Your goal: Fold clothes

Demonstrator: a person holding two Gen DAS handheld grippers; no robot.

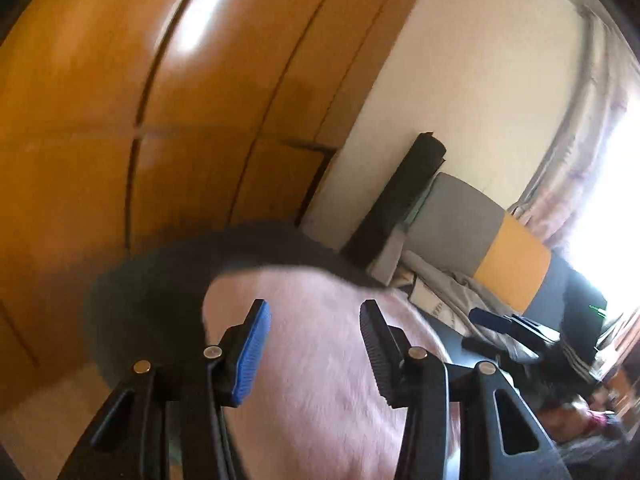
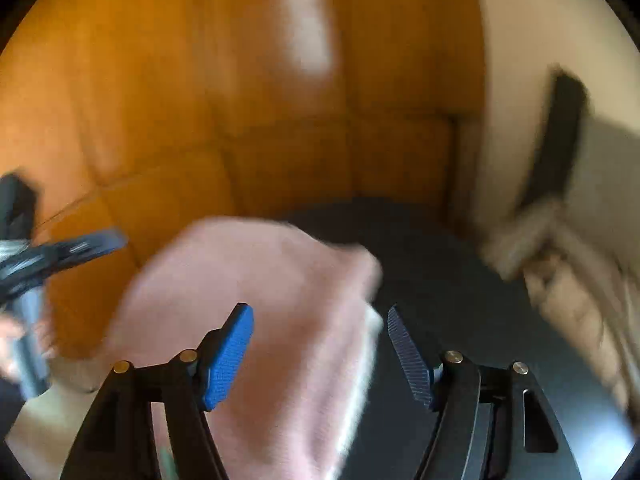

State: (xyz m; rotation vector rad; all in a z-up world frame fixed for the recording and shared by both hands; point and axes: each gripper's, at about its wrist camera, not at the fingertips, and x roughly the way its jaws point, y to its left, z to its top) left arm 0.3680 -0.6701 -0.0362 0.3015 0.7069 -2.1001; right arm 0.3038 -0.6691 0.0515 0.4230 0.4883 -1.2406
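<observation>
A pink garment (image 1: 316,360) lies on a dark round table (image 1: 132,300); it also shows in the right wrist view (image 2: 264,300), blurred by motion, on the same table (image 2: 440,280). My left gripper (image 1: 314,344) is open and empty above the garment. My right gripper (image 2: 320,354) is open and empty over the garment's right edge. The right gripper appears at the right of the left wrist view (image 1: 504,324), and the left gripper at the left of the right wrist view (image 2: 60,256).
An orange wooden wardrobe (image 1: 140,100) stands behind the table. To the right are a pile of pale cloth (image 1: 448,292), a grey and yellow cushion (image 1: 480,232), a black roll (image 1: 400,200) against the wall, and a bright curtained window (image 1: 608,160).
</observation>
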